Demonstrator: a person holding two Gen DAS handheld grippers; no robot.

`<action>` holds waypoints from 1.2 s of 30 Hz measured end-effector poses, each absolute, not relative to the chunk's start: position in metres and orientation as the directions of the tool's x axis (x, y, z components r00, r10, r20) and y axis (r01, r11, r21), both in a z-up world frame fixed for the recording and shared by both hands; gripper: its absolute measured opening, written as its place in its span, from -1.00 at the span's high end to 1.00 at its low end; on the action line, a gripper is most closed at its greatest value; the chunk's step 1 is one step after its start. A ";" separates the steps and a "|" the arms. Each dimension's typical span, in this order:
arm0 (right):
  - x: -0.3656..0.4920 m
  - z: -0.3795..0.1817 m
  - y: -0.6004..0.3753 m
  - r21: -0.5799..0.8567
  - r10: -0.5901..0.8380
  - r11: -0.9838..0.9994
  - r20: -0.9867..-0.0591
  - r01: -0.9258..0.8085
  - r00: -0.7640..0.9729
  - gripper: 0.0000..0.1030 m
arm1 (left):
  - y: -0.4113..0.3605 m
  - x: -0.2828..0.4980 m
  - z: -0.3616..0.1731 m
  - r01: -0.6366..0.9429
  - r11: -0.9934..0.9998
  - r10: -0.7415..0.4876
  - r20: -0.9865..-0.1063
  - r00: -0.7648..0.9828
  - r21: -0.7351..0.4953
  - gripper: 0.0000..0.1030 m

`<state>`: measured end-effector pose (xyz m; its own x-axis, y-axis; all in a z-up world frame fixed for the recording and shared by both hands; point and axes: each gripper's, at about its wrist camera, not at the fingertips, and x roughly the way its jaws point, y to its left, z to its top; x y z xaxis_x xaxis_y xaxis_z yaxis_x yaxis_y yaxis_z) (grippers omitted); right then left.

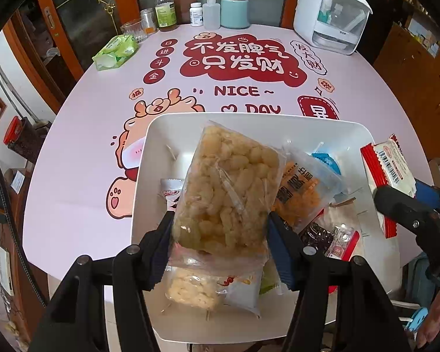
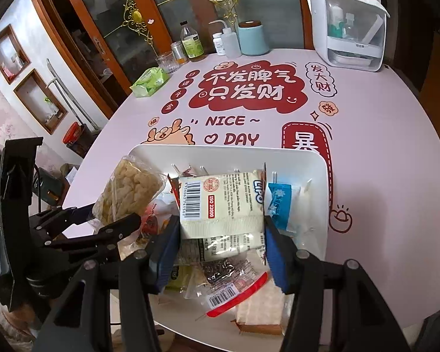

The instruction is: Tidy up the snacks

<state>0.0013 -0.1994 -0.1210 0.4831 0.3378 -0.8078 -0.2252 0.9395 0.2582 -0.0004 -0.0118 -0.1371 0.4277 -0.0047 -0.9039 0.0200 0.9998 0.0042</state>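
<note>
A white square tray sits on the pink table and holds several snack packets. My left gripper is shut on a clear bag of pale puffed rice cakes, held over the tray; the same bag and left gripper show at the left of the right wrist view. My right gripper is shut on a cream and red LIPO biscuit packet, also above the tray; in the left wrist view that packet and the right gripper appear at the right edge.
In the tray lie an orange snack bag, a blue packet, a dark packet and another rice cake bag. Bottles, a teal canister, a green wipes pack and a white appliance line the table's far side.
</note>
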 end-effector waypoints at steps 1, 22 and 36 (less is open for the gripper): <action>0.001 -0.121 -0.199 0.257 0.336 0.940 -0.810 -0.224 0.481 -0.07 | -0.012 0.000 -0.138 0.021 1.000 -0.006 -0.905 0.425 0.004 -0.16; 0.003 -0.129 -0.197 0.258 0.319 0.947 -0.823 -0.192 0.469 -0.50 | -0.018 -0.003 -0.131 0.041 0.999 0.008 -0.886 0.463 0.030 -0.85; -0.007 -0.129 -0.191 0.240 0.309 0.950 -0.812 -0.199 0.495 -0.50 | -0.009 -0.014 -0.130 -0.002 0.999 0.042 -0.878 0.478 0.046 -0.98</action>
